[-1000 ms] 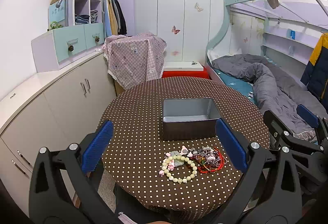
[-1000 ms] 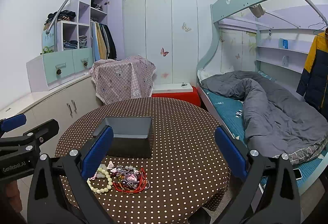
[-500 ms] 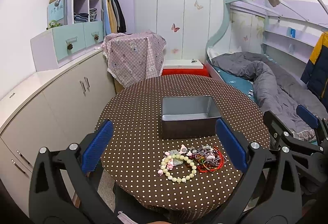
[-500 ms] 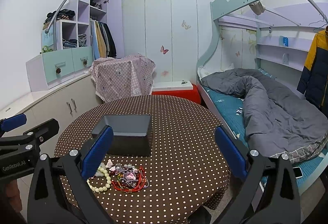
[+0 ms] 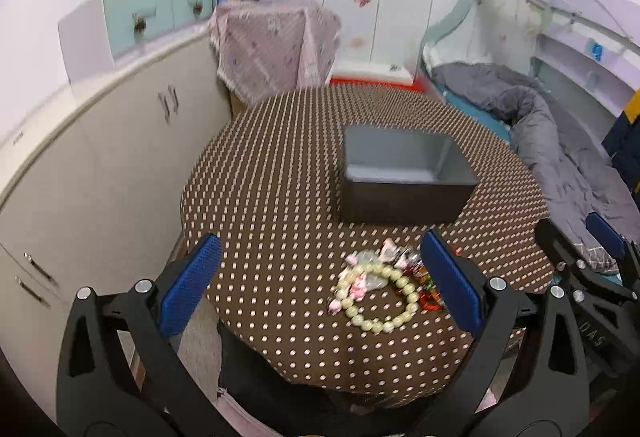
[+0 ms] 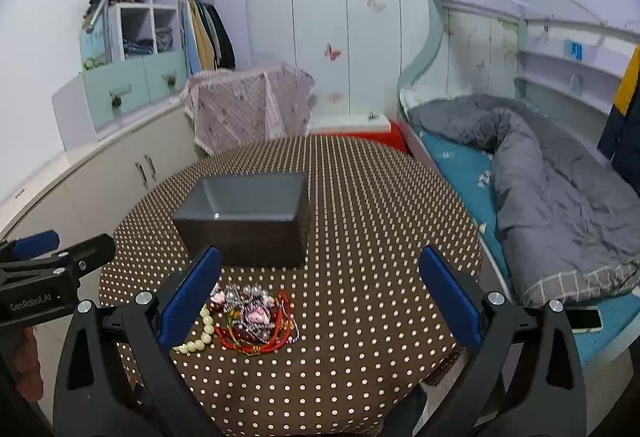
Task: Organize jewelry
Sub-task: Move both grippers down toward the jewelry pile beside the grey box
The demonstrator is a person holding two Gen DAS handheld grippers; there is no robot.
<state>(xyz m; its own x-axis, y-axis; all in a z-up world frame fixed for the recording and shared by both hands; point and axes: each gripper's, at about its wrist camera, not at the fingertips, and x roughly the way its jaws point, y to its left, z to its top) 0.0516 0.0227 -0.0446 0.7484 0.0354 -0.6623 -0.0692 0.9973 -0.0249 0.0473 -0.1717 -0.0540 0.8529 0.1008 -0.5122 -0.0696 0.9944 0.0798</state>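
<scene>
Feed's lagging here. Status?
Both tools open, empty: left, right. Jewelry heaped on table, box empty behind it. Nothing in the way.
</scene>
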